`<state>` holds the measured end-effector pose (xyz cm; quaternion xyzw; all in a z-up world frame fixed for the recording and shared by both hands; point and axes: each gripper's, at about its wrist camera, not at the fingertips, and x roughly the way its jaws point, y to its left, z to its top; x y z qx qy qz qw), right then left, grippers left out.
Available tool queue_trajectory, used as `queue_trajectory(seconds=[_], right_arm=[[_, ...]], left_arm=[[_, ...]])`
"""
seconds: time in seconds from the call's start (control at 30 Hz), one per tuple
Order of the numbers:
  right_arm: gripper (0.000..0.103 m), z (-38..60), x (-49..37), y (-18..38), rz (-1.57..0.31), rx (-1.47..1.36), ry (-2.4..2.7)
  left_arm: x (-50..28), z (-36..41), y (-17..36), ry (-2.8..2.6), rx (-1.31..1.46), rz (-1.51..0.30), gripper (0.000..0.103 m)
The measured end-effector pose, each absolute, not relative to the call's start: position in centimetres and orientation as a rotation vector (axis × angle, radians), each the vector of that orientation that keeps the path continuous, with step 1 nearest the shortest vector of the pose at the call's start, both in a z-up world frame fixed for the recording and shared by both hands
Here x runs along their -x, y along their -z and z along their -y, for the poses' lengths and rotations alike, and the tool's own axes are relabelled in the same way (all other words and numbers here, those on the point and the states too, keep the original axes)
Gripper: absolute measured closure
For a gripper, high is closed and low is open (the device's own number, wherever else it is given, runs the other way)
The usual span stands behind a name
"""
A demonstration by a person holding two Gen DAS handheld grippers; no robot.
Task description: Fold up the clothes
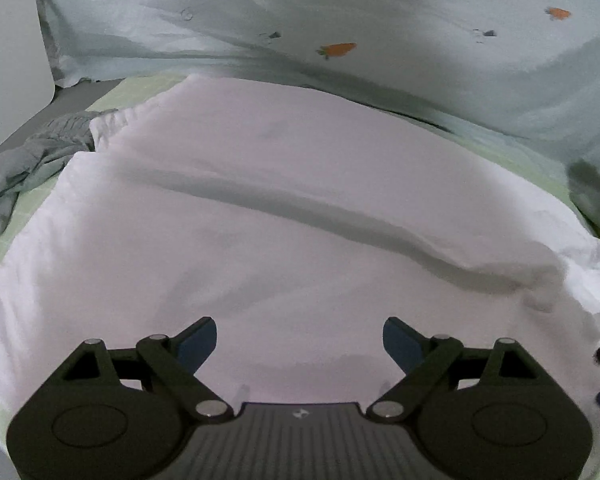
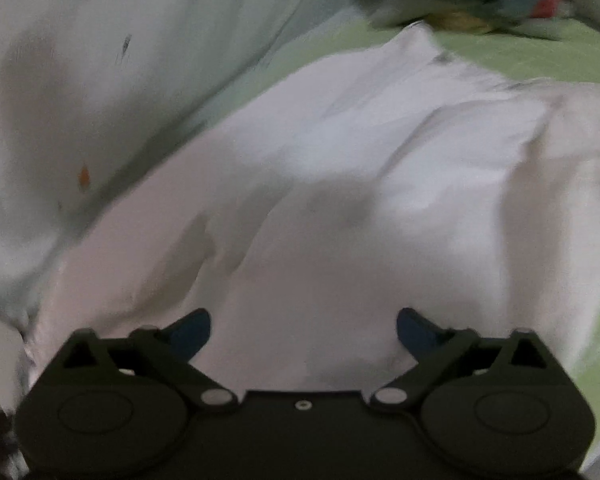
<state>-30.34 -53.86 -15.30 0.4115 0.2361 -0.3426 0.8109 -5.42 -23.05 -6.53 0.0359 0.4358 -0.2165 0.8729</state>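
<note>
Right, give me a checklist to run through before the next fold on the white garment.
1. Left gripper open and empty: ok, jaws wide apart, no cloth between them.
2. Right gripper open and empty: ok, jaws wide apart, nothing pinched.
3. White garment lying flat: not ok, a long crease runs across it.
4. Garment clear of other cloth: ok, the grey garment lies beside its left edge, and the carrot-print quilt lies behind it.
5. Garment fully on the green sheet: cannot tell, its near edge is hidden by the grippers.
6. Right view sharp enough to pick an edge: not ok, blurred.
</note>
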Motion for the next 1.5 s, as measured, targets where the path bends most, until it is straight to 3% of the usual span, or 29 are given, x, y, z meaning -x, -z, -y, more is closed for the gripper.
queue_trajectory(seconds=[0.2, 0.5, 1.07, 1.5], right_arm=[[0.000, 57.3, 38.5, 14.9, -0.340, -0.991, 0.852], [0.000, 57.4, 42.7, 17.2, -0.396, -1.077, 0.928], [0.000, 54.7, 39.8, 18.9, -0.238, -1.254, 0.781], [0.000, 50.2, 35.9, 18.3, -0.260, -1.185, 0.918]], left_arm=[[9.4, 23.1, 6.5, 0.420, -0.074, -0.914, 0.012], [11.7, 21.5, 5.7, 0.340, -0.073, -0.911, 0.008], [7.4, 9.9, 6.8, 0.082, 0.171, -0.970, 0.008], [0.5, -1.9, 10.3, -0.155, 0.278, -1.008, 0.008]])
